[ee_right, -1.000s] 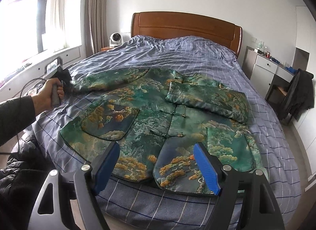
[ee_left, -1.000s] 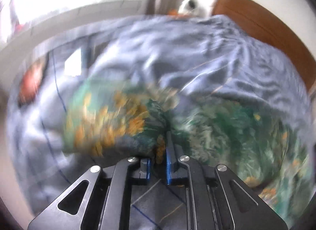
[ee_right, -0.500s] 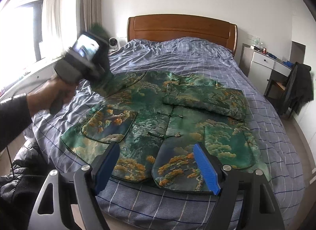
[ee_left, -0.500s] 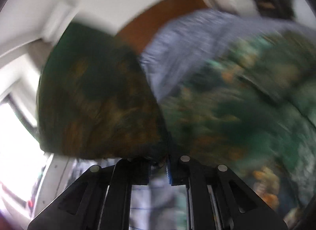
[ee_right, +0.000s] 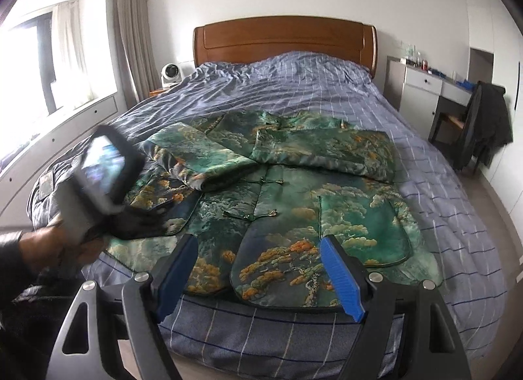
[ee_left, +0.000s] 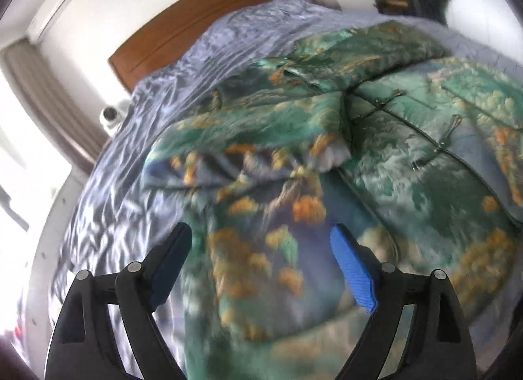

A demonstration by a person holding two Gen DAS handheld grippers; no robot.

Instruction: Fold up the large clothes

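Note:
A green brocade jacket (ee_right: 294, 203) with orange tree patterns lies front-up on the bed. Both sleeves are folded in over the chest: the left sleeve (ee_right: 196, 157) and the right sleeve (ee_right: 327, 151). In the left wrist view, my left gripper (ee_left: 260, 236) hovers over the jacket's left front, below the folded sleeve (ee_left: 248, 131). Its jaws are opening and nothing is between them. A hand holds its housing (ee_right: 101, 167) at the bed's left side. My right gripper (ee_right: 260, 246) stands open and empty above the jacket's front hem.
The blue checked bedspread (ee_right: 294, 92) covers the bed, with a wooden headboard (ee_right: 284, 37) behind. A small white fan (ee_right: 170, 74) sits at the back left. A white desk (ee_right: 425, 86) and a chair with dark clothing (ee_right: 483, 118) stand on the right.
My left gripper swung the left sleeve from the bed's left side over onto the jacket, then let it go; its jaws went from shut to wide. The right gripper barely shifted.

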